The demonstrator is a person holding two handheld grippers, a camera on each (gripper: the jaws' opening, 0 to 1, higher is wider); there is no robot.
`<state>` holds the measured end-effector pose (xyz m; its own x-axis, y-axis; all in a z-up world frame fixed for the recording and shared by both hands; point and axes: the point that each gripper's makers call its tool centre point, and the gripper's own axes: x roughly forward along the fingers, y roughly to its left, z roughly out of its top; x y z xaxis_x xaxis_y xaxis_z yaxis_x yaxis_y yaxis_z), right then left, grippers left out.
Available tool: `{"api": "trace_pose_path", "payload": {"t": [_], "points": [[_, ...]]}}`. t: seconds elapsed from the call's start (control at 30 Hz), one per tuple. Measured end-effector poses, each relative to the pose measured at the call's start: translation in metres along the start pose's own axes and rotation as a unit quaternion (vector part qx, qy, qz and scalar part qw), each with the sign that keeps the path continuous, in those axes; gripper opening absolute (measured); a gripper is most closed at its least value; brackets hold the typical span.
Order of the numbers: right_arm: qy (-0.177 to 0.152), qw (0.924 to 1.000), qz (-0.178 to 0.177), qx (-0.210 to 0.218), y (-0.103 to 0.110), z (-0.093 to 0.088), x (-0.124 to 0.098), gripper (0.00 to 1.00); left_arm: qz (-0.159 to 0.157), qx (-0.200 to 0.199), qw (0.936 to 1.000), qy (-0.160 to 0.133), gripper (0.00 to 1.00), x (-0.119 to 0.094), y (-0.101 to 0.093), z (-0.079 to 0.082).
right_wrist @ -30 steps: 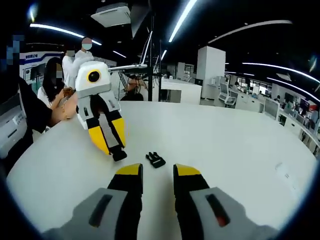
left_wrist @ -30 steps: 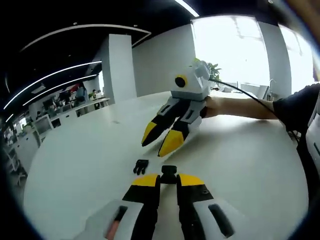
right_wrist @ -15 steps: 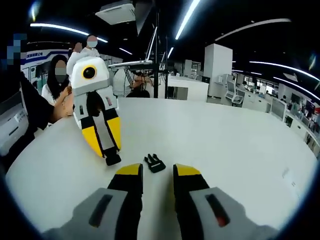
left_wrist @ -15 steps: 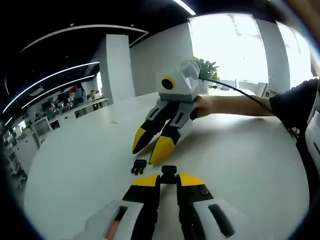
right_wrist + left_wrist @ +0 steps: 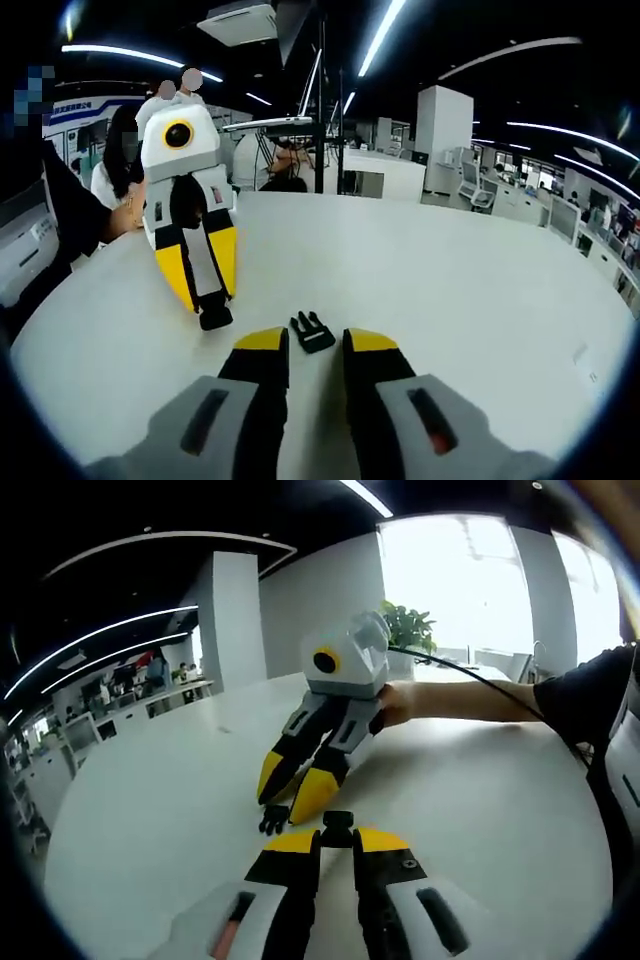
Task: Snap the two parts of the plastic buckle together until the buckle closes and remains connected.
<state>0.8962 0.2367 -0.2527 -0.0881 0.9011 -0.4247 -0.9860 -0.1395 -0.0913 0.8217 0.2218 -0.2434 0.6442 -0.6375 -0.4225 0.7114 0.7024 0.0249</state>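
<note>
Left gripper view: your left gripper (image 5: 337, 838) has its fingers pinched on the socket half of the buckle (image 5: 337, 826); that black piece sticks out past the yellow tips, just above the white surface (image 5: 150, 810); your right gripper (image 5: 300, 785) comes in from the far side, tips angled down, fingers a narrow gap apart; the pronged half of the buckle (image 5: 274, 819) lies flat on the surface right at those tips, just left of the socket half; can't tell if the tips touch it.

Right gripper view: right gripper (image 5: 315, 345) fingers narrow, nothing between them; pronged half (image 5: 312, 331) sits just ahead of the tips, slightly toward the right finger; left gripper (image 5: 203, 295) stands steeply to the left, socket half (image 5: 215, 319) clamped at its tip, near the pronged half but apart; halves not joined.
</note>
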Motion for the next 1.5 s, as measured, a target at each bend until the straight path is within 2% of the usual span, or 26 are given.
{"api": "trace_pose_path", "payload": {"t": [0.33,0.6,0.93,1.23,1.5], "points": [[0.004,1.0000,0.008,-0.003,0.004,-0.001,0.001,0.16,-0.001,0.003,1.0000,-0.003,0.13,-0.001,0.001,0.003],[-0.003,0.9998,0.015,0.012,0.008,-0.002,0.000,0.13,-0.001,0.004,1.0000,-0.003,0.13,-0.001,0.000,0.003],[-0.015,0.9997,0.002,0.020,0.002,-0.005,-0.004,0.13,-0.002,0.003,1.0000,0.002,0.13,0.001,0.001,0.000],[-0.021,0.9992,-0.015,0.031,0.000,-0.009,-0.020,0.13,0.000,-0.001,1.0000,0.004,0.13,0.002,0.002,-0.002],[-0.020,0.9982,-0.044,0.037,0.004,-0.020,-0.050,0.12,0.003,0.002,1.0000,0.006,0.13,0.004,0.004,-0.002]]}}
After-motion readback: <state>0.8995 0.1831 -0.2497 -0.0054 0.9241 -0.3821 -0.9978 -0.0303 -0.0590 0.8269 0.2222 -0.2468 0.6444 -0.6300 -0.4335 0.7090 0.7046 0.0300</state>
